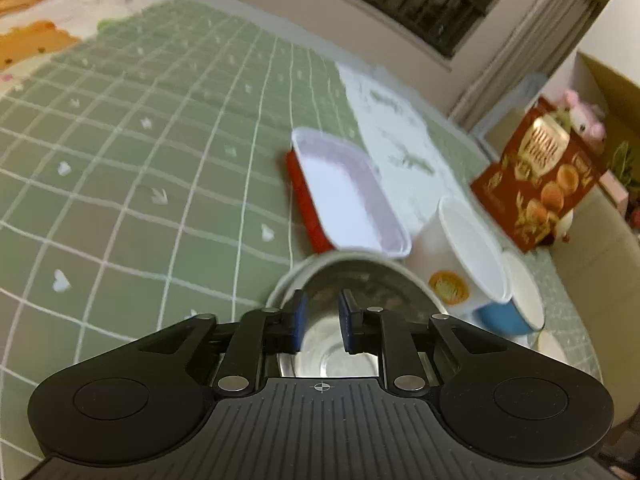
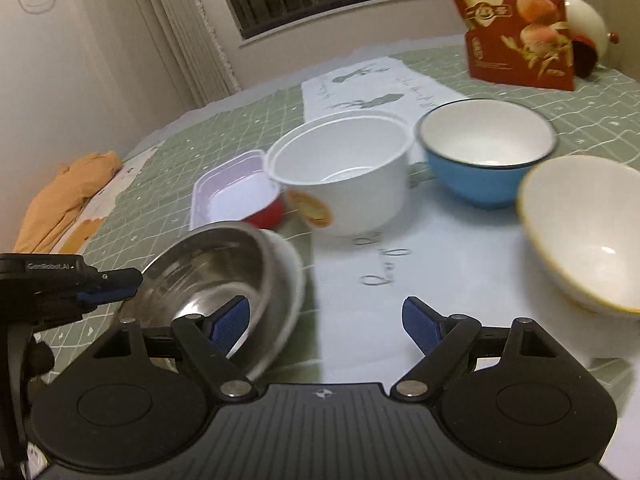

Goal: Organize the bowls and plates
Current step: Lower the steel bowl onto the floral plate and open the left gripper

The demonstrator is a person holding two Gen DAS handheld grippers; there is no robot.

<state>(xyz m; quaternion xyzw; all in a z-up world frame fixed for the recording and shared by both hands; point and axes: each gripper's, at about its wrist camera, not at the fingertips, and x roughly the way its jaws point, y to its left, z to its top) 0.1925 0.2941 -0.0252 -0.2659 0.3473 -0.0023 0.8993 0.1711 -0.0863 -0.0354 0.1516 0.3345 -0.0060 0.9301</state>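
My left gripper (image 1: 322,322) is shut on the near rim of a steel bowl (image 1: 352,292) and holds it tilted; in the right wrist view the bowl (image 2: 224,280) hangs from that gripper (image 2: 108,290) at the left. My right gripper (image 2: 326,322) is open and empty, beside the steel bowl over the white mat. A white paper bowl (image 2: 344,172), a blue bowl (image 2: 486,152) and a cream bowl (image 2: 584,228) stand behind it. A white tray on a red one (image 1: 344,192) lies further left.
A red quail-egg box (image 2: 516,20) stands at the table's far right. A white printed mat (image 2: 380,92) runs across the green checked tablecloth (image 1: 140,140). An orange cloth (image 2: 64,200) lies at the far left edge. Curtains and a window are behind.
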